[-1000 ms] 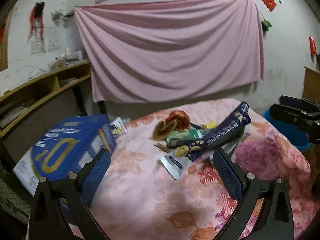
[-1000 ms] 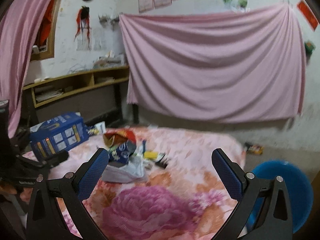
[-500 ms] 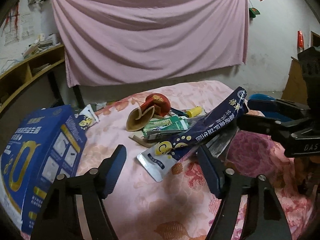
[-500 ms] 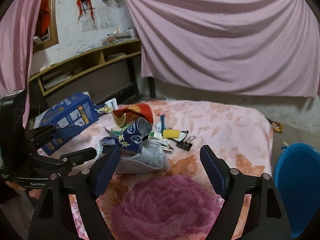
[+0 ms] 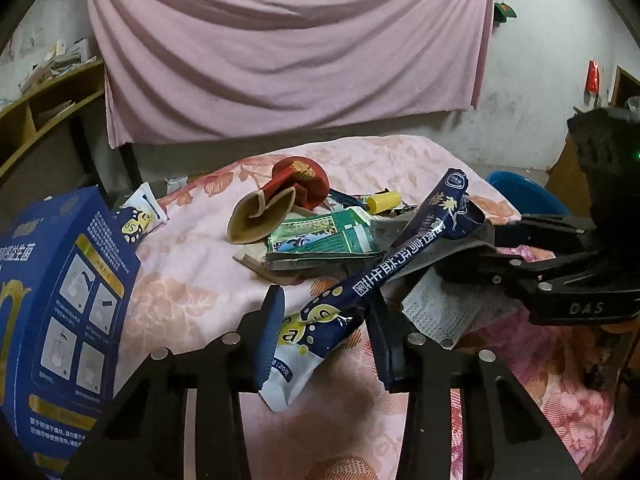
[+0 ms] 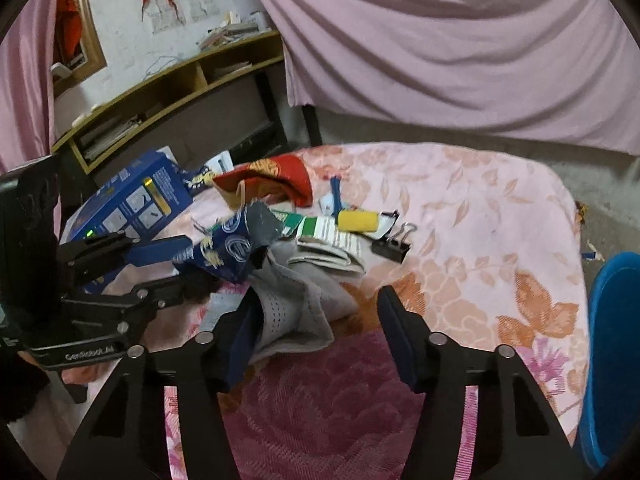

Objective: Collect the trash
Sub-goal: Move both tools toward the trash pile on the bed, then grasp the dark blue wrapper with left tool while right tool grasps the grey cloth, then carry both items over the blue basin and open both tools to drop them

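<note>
A pink curtain fills the upper part of both views. Below it, a table with a floral cloth takes the centre and lower part of the frames. A blue box stands at the left edge of the left wrist view, and a blue bin shows at the right edge of the right wrist view, beside the table.

The trash lies in a heap at the middle of the table. A grey cloth is at the lower centre of the right wrist view. A long dark blue sachet runs diagonally from lower centre to upper right in the left wrist view. A red pouch and a green carton lie behind it, then a yellow cap and a black binder clip.

The left gripper has just been closing; its jaws are half open, with the lower end of the sachet between them, the pads not pressing it yet. The right gripper has also just been closing; it is half open, the cloth is between the jaws and touches the left finger only
</note>
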